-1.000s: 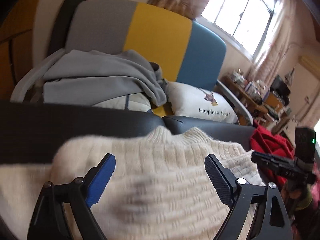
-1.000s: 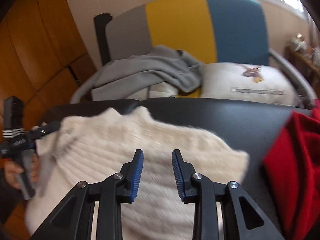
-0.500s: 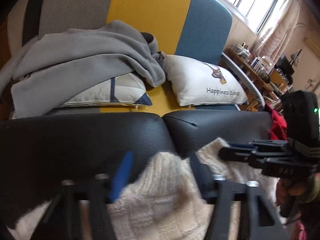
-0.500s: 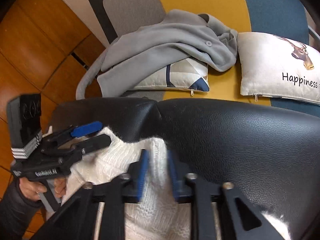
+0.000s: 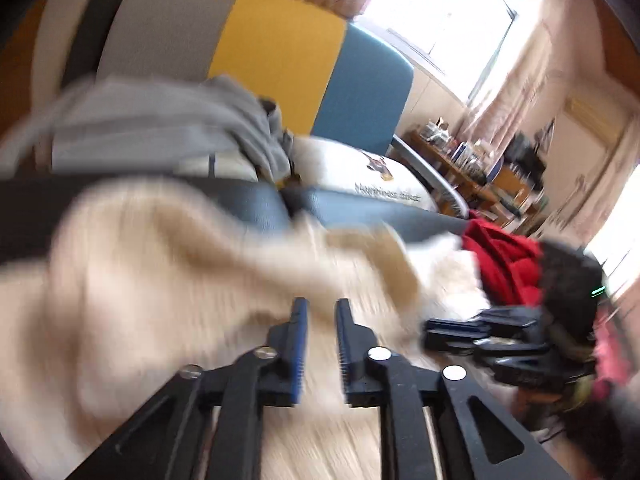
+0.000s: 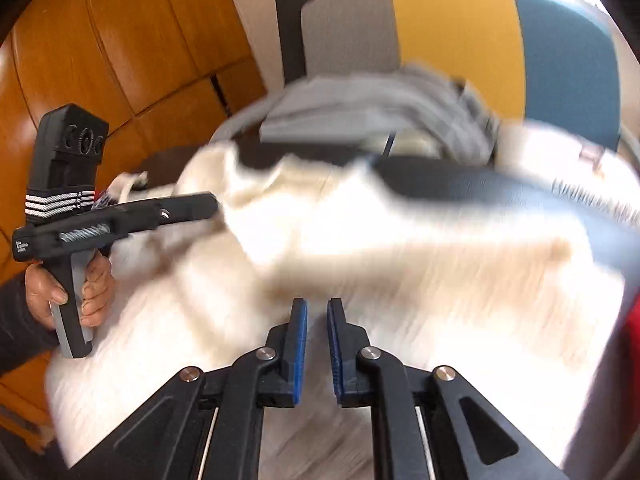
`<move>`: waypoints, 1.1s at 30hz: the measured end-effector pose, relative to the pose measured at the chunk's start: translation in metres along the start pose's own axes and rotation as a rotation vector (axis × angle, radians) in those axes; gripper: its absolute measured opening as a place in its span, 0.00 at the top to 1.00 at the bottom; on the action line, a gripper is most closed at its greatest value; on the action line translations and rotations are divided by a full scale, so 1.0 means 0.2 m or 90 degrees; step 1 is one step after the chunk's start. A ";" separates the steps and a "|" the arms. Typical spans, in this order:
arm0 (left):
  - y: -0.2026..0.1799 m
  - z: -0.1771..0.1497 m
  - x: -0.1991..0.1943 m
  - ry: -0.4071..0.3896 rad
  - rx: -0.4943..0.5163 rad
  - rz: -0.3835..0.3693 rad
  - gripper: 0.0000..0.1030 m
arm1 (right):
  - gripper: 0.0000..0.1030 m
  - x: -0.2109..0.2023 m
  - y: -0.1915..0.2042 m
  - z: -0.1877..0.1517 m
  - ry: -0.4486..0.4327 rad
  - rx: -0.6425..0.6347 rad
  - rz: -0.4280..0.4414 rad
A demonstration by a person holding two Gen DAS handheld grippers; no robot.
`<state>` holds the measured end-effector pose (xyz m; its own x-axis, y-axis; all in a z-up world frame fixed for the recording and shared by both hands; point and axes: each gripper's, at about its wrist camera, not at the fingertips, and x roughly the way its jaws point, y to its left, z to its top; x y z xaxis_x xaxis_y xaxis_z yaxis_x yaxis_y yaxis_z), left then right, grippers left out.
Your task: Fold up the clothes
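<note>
Both views heavily motion-blurred now vs. sharper 0.5 s ago. Cream knit sweater (image 5: 168,280) spread wide over the black padded surface (image 5: 256,204), with a raised fold running across its middle; half a sec ago only a bunched corner lay at the surface edge. Left claw (image 5: 321,344) low in left wrist view, blue pads drawn close w/ a narrow gap, sweater directly behind; can't tell whether knit is pinched between them. A sec ago same claw stood wide apart. Right claw (image 6: 317,344) in right wrist view likewise nearly together, slim gap, white knit behind, grip on fabric unclear. Left wrist view only: red garment (image 5: 500,264) at right edge of surface, just beside the sweater; right claw's body seen from the side near it, blurred; bright window (image 5: 440,12) and cluttered shelf (image 5: 472,160) behind. Right wrist view only: person's hand (image 6: 86,284) in dark sleeve gripping the left tool handle at left, its tip (image 6: 200,202) touching the sweater's lifted edge; orange wood panelling (image 6: 100,60) behind. Both views: grey-yellow-blue chair (image 5: 272,52) beyond surface, grey hoodie (image 5: 160,124) draped on it, white printed cushion (image 5: 372,176) alongside.
</note>
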<state>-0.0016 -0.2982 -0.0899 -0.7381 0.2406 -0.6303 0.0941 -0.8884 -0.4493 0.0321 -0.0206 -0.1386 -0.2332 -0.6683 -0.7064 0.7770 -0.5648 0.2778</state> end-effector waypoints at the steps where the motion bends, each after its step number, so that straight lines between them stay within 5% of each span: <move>1: 0.01 -0.03 0.00 0.008 -0.007 0.016 0.66 | 0.88 -0.01 -0.01 -0.01 -0.004 0.015 0.002; 6: 0.01 -0.07 -0.09 -0.006 -0.053 0.038 0.60 | 0.88 -0.03 -0.06 -0.01 -0.008 0.075 -0.002; 11: 0.01 -0.16 -0.19 -0.027 -0.066 0.085 0.30 | 0.80 -0.17 0.02 0.00 -0.034 0.077 -0.074; 17: 0.12 -0.28 -0.20 -0.045 -0.130 0.079 0.31 | 0.77 -0.19 -0.03 -0.16 -0.049 0.170 -0.104; 23: 0.09 -0.31 -0.37 -0.063 -0.167 0.126 0.31 | 0.77 -0.20 -0.06 -0.21 -0.067 0.194 -0.111; 28: 0.31 -0.18 -0.71 -0.119 -0.252 0.181 0.22 | 0.77 -0.19 -0.05 -0.21 -0.066 0.187 -0.119; 33: 0.59 0.14 -0.99 -0.158 -0.264 0.337 0.09 | 0.77 -0.18 -0.05 -0.21 -0.069 0.191 -0.113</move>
<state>0.1366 -0.4619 -0.0007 -0.6485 -0.3217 -0.6899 0.6915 -0.6278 -0.3573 0.0569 0.0293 -0.1443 -0.4223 -0.5850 -0.6924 0.5168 -0.7829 0.3463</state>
